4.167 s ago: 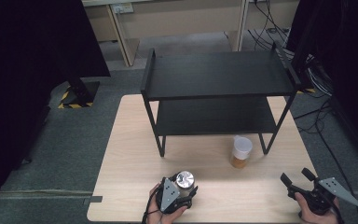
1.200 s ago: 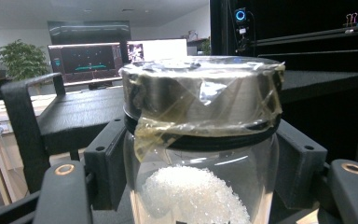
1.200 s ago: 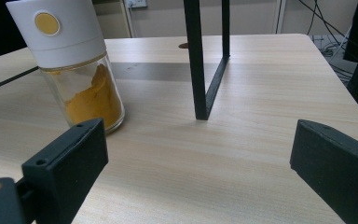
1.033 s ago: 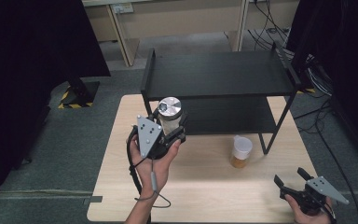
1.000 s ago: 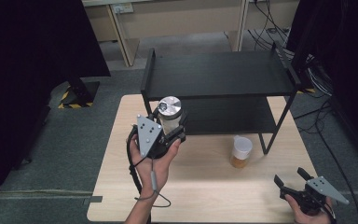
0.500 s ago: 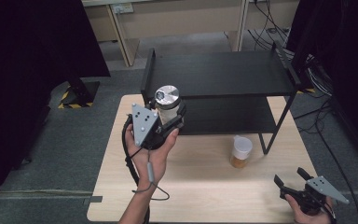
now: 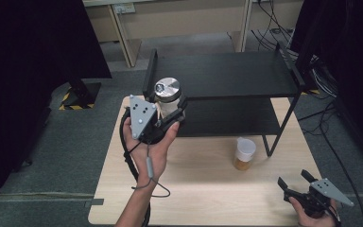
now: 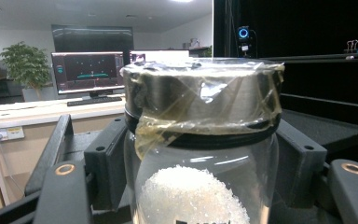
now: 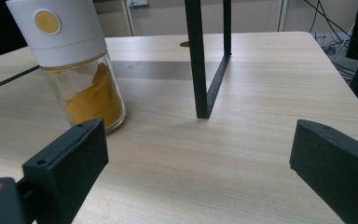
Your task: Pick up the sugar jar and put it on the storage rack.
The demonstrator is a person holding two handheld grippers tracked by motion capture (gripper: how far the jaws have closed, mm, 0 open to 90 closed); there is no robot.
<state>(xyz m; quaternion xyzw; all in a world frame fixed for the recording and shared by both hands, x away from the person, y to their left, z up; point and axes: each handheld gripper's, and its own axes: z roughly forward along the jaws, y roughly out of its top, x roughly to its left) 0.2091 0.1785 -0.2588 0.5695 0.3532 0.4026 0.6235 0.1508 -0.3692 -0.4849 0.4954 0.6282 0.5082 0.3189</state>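
Note:
My left gripper (image 7: 172,113) is shut on a glass jar (image 7: 167,97) with a silver lid and white crystals inside. It holds the jar upright in the air, at the left end of the black two-tier shelf (image 7: 227,75) and about level with its top board. In the left gripper view the jar (image 8: 200,140) sits between both jaws, tape wrapped over its lid. My right gripper (image 7: 297,183) rests open near the table's front right corner. A spice jar (image 9: 74,65) with a white cap and orange powder stands ahead of it to the left, also seen as the spice jar (image 7: 244,153) by the shelf's leg.
The shelf stands at the back of the wooden table (image 7: 203,189), its right front leg (image 9: 199,60) just ahead of my right gripper. A cable (image 7: 127,151) loops from the left gripper down along the forearm. Dark curtains flank both sides.
My left hand has lifted the silver-lidded jar higher, from about the lower shelf's height to the top board's level. The right gripper has stayed put.

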